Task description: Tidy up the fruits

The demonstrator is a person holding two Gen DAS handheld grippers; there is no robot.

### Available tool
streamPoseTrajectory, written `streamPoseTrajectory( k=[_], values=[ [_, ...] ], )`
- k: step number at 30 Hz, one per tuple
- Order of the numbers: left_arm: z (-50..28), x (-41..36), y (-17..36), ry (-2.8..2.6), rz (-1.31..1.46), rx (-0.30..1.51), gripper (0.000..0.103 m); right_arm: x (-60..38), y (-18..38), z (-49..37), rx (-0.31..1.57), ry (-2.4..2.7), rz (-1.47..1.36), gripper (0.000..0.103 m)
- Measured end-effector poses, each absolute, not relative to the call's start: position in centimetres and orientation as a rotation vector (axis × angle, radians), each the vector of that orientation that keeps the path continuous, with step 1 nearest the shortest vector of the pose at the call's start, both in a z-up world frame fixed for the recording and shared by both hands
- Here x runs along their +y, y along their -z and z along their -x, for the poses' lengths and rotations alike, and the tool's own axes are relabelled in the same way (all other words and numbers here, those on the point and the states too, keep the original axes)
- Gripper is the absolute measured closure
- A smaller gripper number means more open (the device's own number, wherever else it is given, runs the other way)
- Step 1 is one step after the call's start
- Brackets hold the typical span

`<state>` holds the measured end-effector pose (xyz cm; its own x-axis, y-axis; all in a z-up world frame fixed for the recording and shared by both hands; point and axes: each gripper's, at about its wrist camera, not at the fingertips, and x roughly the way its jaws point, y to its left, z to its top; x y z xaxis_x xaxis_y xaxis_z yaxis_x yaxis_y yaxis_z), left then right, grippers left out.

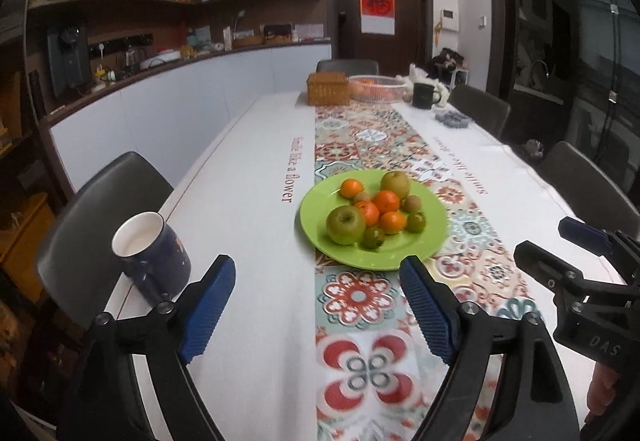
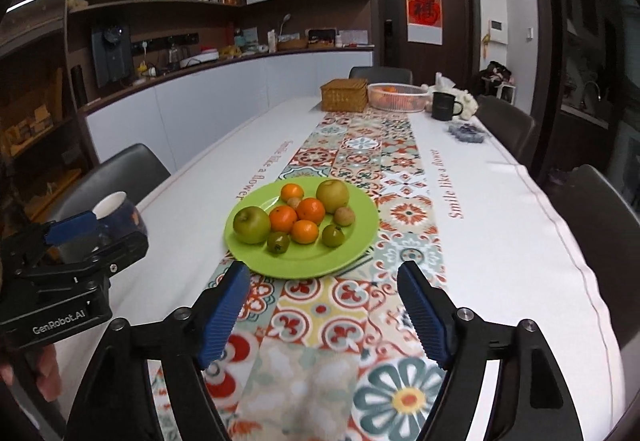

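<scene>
Where the runner (image 2: 362, 161) lies, the table (image 2: 520, 241) shows white.

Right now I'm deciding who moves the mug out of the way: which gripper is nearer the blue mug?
Left. The left gripper sits just beside the blue mug; the right gripper is farther off, across the runner.

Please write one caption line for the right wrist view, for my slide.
Open right gripper before a green plate of oranges and green fruits on a patterned table runner.
</scene>
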<state>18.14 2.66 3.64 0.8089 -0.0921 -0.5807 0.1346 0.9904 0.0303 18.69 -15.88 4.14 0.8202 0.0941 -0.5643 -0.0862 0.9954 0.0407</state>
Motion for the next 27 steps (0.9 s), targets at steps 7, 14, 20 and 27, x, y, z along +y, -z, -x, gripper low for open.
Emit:
streamPoseTrajectory(
  k=[7, 14, 20, 27],
  values=[
    [-13.7, 2.0, -4.9, 0.115, -0.060, 0.601, 0.009, -17.4, -5.1, -14.3, 0.587, -0.052, -0.020, 0.020],
    [-10.6, 1.3, -5.6, 0.093, -0.077, 0.578, 0.001, -18.0, -5.9, -11.0, 0.576, -0.054, -0.029, 0.020],
    [-9.2, 1.0, -6.1, 0.086, -0.092, 0.566, 0.000, -18.3, -5.8, -9.7, 0.582, -0.059, -0.044, 0.020],
    [-8.1, 1.0, -6.6, 0.085, -0.090, 0.550, 0.000, -18.3, -6.5, -8.9, 0.558, -0.057, -0.046, 0.020]
  ],
)
